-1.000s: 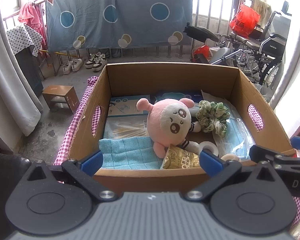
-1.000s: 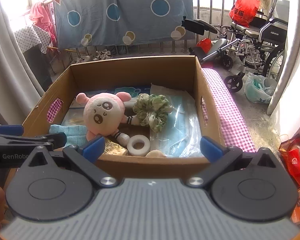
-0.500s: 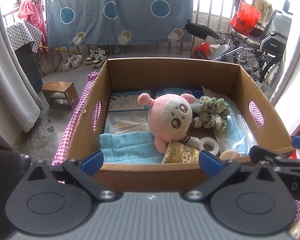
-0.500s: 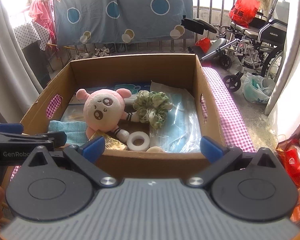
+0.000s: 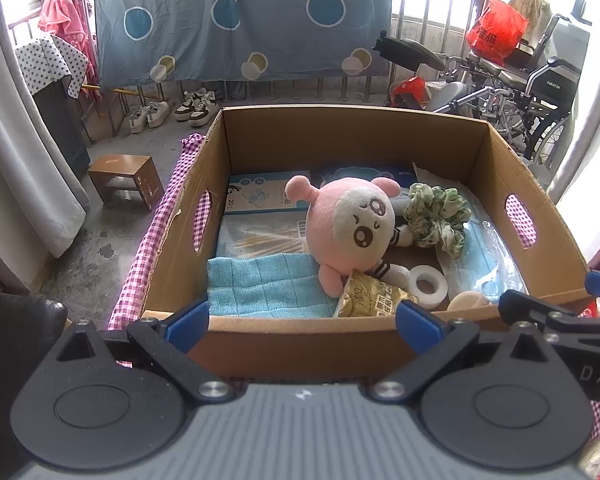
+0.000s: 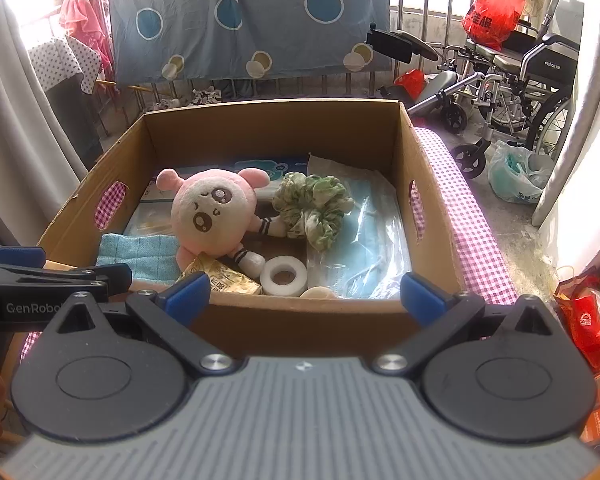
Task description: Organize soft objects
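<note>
Left tool (image 5: 301, 320): jaws wide apart, empty, at the near wall of the cardboard box (image 5: 351, 132). Right tool (image 6: 303, 298): likewise spread and empty, beside it. In the box: pink plush toy (image 5: 349, 228) at centre, green scrunchie (image 5: 437, 220) touching its right side, blue cloth (image 5: 268, 286) front left, tape roll (image 5: 427, 284) front right.

Support surface is covered in pink-and-white checked cloth (image 6: 469, 216); it shows along both long sides of my cardboard box (image 5: 300, 340) and through the handle cutouts. Box sits directly on the cloth, open top, upright. From my right camera the cloth runs as a rounded edge past the box's right wall. Concrete floor (image 5: 100, 248) is below on the left.
</note>
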`<state>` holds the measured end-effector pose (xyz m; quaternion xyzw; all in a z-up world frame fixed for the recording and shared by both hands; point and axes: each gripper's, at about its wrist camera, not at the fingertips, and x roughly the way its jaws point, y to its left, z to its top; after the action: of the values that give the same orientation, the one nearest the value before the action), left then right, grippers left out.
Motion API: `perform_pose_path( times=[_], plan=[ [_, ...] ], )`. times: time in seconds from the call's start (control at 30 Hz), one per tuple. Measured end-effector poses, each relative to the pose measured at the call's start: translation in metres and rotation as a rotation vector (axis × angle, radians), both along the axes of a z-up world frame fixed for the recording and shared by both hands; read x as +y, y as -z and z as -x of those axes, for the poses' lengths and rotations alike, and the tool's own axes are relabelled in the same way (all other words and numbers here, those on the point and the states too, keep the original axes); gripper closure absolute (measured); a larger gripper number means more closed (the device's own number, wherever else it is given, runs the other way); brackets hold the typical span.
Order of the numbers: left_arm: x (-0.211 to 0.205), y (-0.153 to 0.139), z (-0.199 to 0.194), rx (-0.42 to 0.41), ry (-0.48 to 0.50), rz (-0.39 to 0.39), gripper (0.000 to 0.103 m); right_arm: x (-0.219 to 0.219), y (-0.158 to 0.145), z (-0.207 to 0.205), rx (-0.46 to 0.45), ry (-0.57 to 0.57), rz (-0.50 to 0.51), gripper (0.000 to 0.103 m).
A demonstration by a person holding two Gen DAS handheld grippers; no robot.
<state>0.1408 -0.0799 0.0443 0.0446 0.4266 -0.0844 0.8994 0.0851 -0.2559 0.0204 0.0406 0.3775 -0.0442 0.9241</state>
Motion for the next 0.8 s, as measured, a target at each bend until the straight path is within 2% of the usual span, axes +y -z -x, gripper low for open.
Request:
perform_pose_path(
  times=[0.8],
  plan=[
    [0.0027,-0.0083,0.0053,-0.017,-0.004,-0.004,0.003,0.0039,-0.0068,0.0036,-0.014,-0.011,0.008,0.001]
  ],
)
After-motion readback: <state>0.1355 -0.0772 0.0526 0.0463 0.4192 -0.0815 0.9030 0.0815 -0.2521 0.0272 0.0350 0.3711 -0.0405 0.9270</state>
